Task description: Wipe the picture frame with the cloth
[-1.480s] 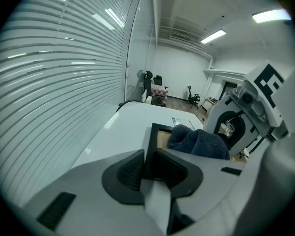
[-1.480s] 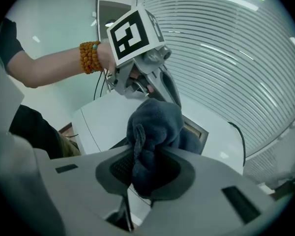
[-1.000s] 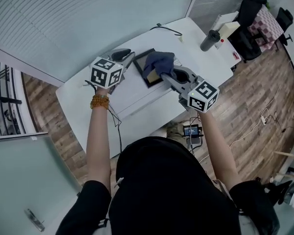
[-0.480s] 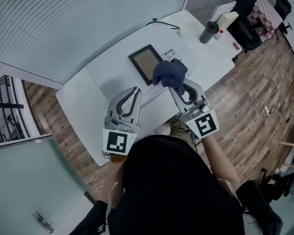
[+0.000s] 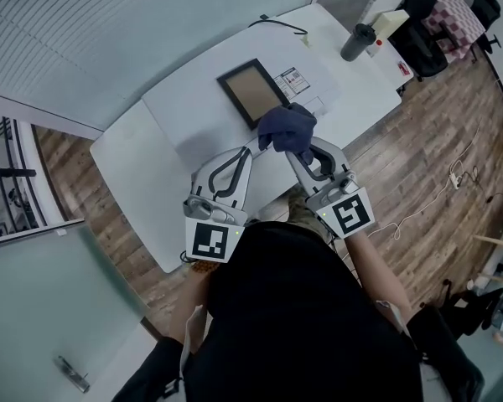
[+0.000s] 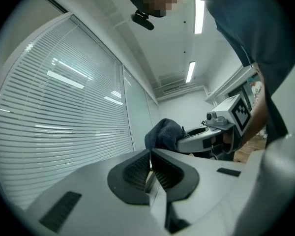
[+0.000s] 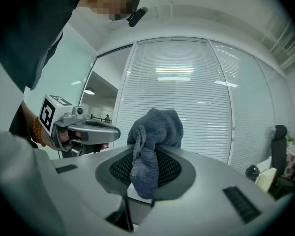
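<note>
One cloth point(image 5: 287, 129) sits clamped between the right fingers point(image 7: 173, 169); left fingers point(image 6: 132, 173) closed, empty.

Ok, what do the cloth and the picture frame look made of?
Cloth: soft, fuzzy fabric, probably microfibre or terry, dark blue-grey, matte; it bunches and droops in loose folds. Picture frame: thin dark matte border, wood or plastic, I cannot tell; the tan panel inside looks like board or paper.
</note>
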The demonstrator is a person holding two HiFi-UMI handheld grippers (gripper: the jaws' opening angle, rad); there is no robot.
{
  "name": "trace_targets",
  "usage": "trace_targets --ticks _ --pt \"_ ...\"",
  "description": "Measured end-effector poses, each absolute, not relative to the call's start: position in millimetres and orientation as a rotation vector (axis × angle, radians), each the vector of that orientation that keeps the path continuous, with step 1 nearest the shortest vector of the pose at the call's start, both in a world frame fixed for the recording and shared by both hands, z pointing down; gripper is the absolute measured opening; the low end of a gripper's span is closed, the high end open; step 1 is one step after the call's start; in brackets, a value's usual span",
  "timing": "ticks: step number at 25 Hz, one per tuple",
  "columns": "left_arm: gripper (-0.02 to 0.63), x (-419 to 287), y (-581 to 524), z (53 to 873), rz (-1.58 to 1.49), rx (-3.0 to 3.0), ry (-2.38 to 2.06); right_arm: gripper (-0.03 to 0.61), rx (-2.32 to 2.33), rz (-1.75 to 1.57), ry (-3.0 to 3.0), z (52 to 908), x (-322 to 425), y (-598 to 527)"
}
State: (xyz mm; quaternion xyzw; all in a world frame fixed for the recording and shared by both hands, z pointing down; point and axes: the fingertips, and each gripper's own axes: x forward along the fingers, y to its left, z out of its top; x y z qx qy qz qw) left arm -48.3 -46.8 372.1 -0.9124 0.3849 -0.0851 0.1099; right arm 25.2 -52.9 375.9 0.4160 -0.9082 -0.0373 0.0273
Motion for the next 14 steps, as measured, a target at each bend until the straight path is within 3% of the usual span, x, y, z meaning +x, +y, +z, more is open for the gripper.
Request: trace_targets --ticks 14 --pt "0.014 -48.4 -44.7 375.7 -0.218 -2.722 1.141 0.06 1.295 -0.098 -2.8 375.7 25.5 -53.5"
